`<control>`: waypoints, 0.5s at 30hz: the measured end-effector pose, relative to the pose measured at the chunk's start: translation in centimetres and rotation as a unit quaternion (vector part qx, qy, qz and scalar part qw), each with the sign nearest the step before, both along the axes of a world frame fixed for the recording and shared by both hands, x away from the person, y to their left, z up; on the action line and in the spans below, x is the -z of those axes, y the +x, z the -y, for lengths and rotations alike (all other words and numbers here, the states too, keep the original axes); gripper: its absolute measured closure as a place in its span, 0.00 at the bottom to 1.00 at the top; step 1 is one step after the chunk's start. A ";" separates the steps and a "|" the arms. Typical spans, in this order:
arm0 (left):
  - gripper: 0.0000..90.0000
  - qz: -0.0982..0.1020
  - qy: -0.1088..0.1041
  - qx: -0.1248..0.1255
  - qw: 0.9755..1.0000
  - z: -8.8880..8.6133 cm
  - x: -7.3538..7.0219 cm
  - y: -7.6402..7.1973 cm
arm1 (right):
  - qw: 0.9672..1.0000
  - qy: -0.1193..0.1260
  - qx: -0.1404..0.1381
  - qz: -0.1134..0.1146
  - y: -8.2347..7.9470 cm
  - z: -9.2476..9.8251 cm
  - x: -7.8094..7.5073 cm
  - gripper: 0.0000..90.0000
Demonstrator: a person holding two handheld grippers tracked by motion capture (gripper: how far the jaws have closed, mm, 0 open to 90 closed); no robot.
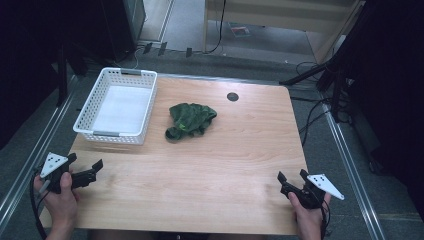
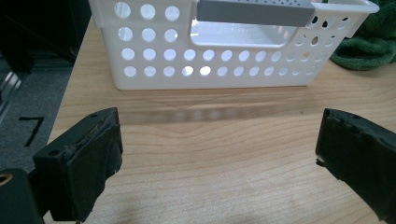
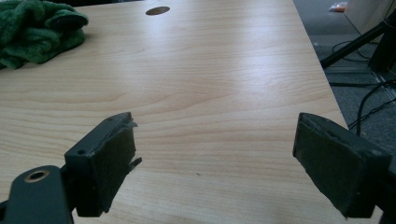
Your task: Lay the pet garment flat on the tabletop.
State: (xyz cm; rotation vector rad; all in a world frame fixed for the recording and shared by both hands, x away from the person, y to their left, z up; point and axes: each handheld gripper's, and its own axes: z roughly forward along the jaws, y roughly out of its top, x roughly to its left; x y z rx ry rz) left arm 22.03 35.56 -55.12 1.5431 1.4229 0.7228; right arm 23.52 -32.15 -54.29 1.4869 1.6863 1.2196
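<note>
A: High view, item one: left gripper (image 1: pixel 92 171), held at the near left corner of the wooden table (image 1: pixel 225 165), jaws spread wide, nothing between them. Item two: right gripper (image 1: pixel 291 180), near right corner, jaws likewise parted and empty.

B: Outward from the left one?

A: Straight ahead of it, close by, a white perforated basket (image 1: pixel 119 106) with a grey handle grip; it looks empty inside. Ahead and to the right of the left gripper, just beside the basket's right wall but apart from it, a crumpled dark green towel (image 1: pixel 190 119). From the right gripper the towel lies ahead and well off to the left. Beyond the towel, a round cable port (image 1: pixel 232 96) in the tabletop.

B: Step in hand?

A: By my reading, a reach for the towel, the basket being its likely destination. Neither gripper is near it yet.

B: How to do it well?

A: Come down on the raised middle of the heap, jaws kept wide until they straddle a thick fold, then close on several layers. Lift high enough that trailing cloth clears the basket rim.
</note>
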 end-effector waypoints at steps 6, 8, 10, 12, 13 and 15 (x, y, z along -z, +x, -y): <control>0.01 0.005 -0.001 -0.004 1.000 0.0 0.0 -0.1 | 1.000 0.025 -0.007 0.006 0.2 -0.1 -0.5 0.15; 0.01 0.009 -0.007 -0.017 1.000 -0.2 0.0 -0.2 | 0.999 0.029 -0.009 0.012 0.5 -0.6 -1.3 0.14; 0.01 0.011 -0.010 -0.023 1.000 -0.3 0.0 -0.3 | 0.999 0.028 -0.013 0.016 0.7 -1.0 -1.6 0.14; 0.01 0.011 -0.011 -0.031 0.999 -0.3 0.0 -0.3 | 0.999 0.027 -0.020 0.022 1.1 -1.9 -2.2 0.14; 0.01 0.010 -0.006 -0.035 0.999 -0.3 0.0 -0.3 | 0.999 0.025 -0.024 0.024 1.3 -2.3 -2.5 0.14; 0.01 0.014 -0.003 -0.033 0.999 -0.1 0.0 -0.3 | 0.998 0.047 -0.044 0.014 2.3 -4.0 -4.0 0.14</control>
